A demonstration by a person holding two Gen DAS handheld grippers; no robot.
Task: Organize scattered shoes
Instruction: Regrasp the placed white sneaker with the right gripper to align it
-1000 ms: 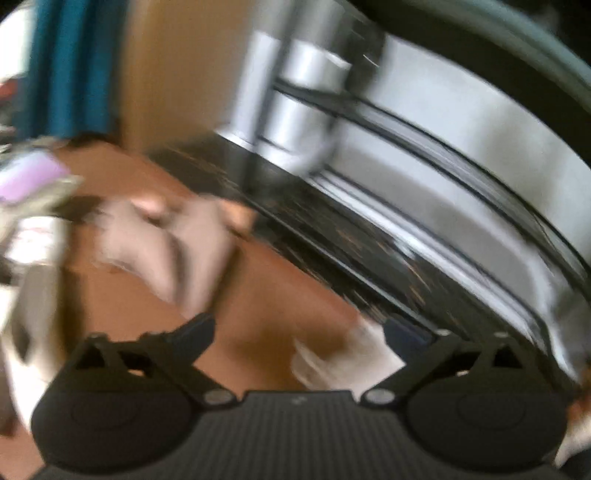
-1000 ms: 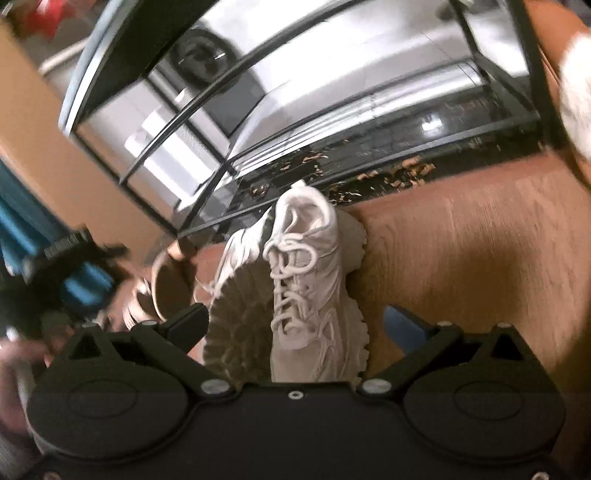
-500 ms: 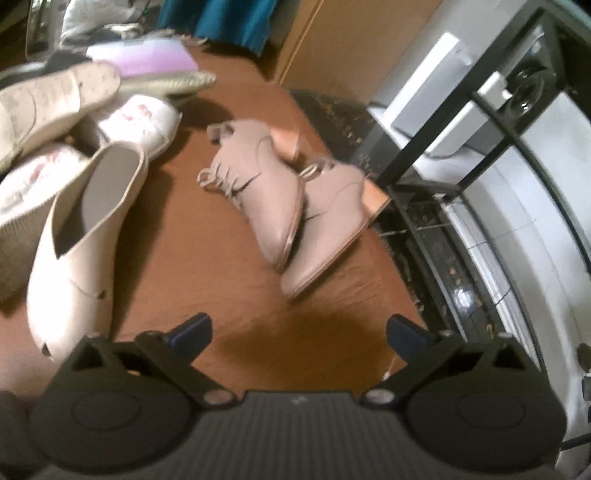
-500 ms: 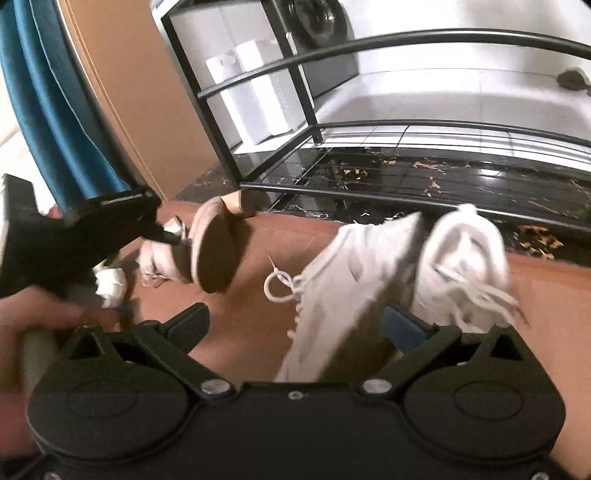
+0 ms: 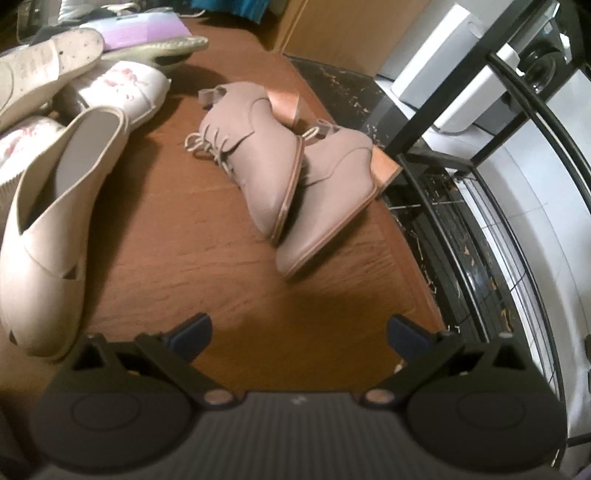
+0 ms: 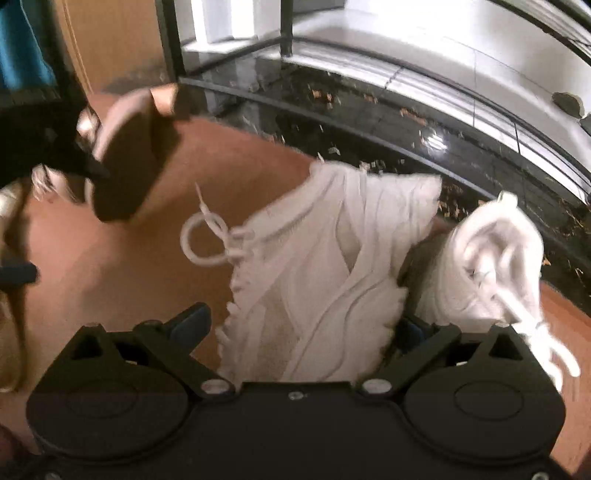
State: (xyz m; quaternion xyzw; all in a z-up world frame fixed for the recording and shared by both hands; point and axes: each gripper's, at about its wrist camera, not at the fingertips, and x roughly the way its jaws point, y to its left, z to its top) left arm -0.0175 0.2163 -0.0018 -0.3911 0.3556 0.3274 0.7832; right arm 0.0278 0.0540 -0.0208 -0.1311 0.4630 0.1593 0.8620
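You've got a brown wood-grain worktop (image 5: 207, 266) w/ shoes lying right on it: two taupe leather lace-up heeled shoes (image 5: 266, 162) tipped on their sides, touching, near the rim; a cream slip-on flat (image 5: 55, 221) beside them; two white chunky sneakers (image 6: 325, 280) side by side.

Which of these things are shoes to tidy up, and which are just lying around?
Shoes to tidy:
- white sneaker between the closing right gripper jaws
- second white sneaker
- two pink lace-up shoes
- beige slip-on
- white slippers with pink print

Just lying around:
- black metal rack
- purple box
- white appliance
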